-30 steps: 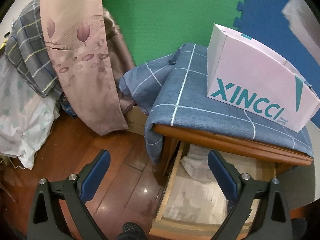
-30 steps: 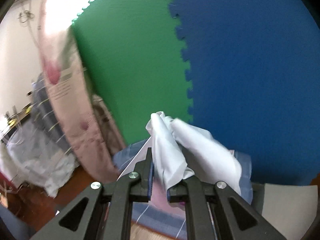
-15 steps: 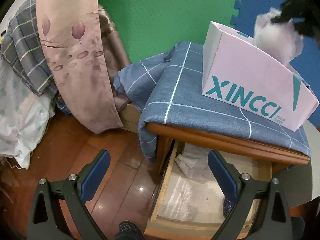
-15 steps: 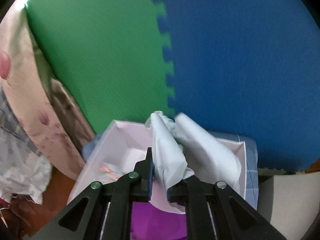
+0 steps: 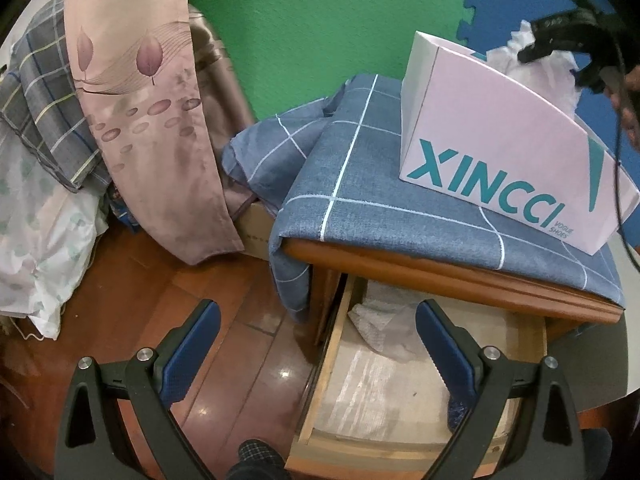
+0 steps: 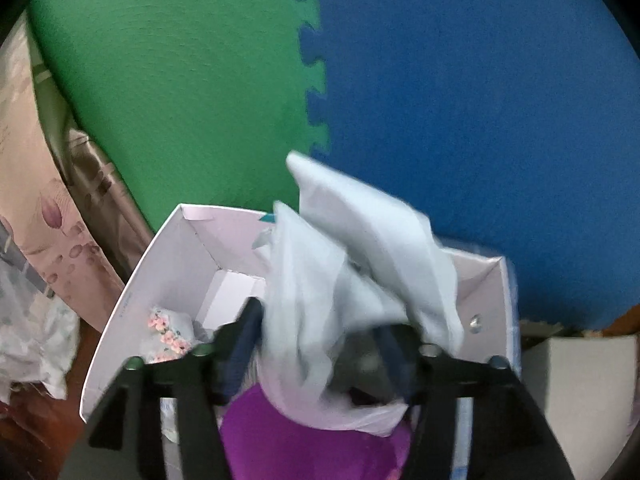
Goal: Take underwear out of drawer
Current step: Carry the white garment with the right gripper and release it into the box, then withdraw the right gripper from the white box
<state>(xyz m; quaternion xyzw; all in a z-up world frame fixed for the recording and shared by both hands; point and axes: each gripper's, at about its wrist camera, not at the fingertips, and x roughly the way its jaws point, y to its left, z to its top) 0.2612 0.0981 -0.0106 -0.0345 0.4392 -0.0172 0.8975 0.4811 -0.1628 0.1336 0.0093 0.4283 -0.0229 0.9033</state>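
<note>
Since a second earlier the right gripper (image 6: 316,350) had dropped from up against the wall mats to just over the pink shoebox (image 5: 500,148), and its jaws, then pinched tight on the pale underwear (image 6: 360,276), were opening. Left to right: left gripper (image 5: 316,344) hung unmoved over floor and open drawer (image 5: 400,392), jaws wide apart, holding nothing. In the drawer, crumpled white cloth (image 5: 380,320) lay at the back, near the right finger but not touched; something dark showed at the front right corner, too hidden to identify. Right of that, on the blue checked cloth (image 5: 360,184), sat the shoebox, with the underwear bunched above its rim. In the right wrist view the garment sat between the spreading fingers, draped over the box interior, above a purple item (image 6: 304,440) and a floral piece (image 6: 168,332); pads looked clear of it, blur made that uncertain. Progress guess: this piece was out and nearly deposited; the drawer cloth likely remained.
</note>
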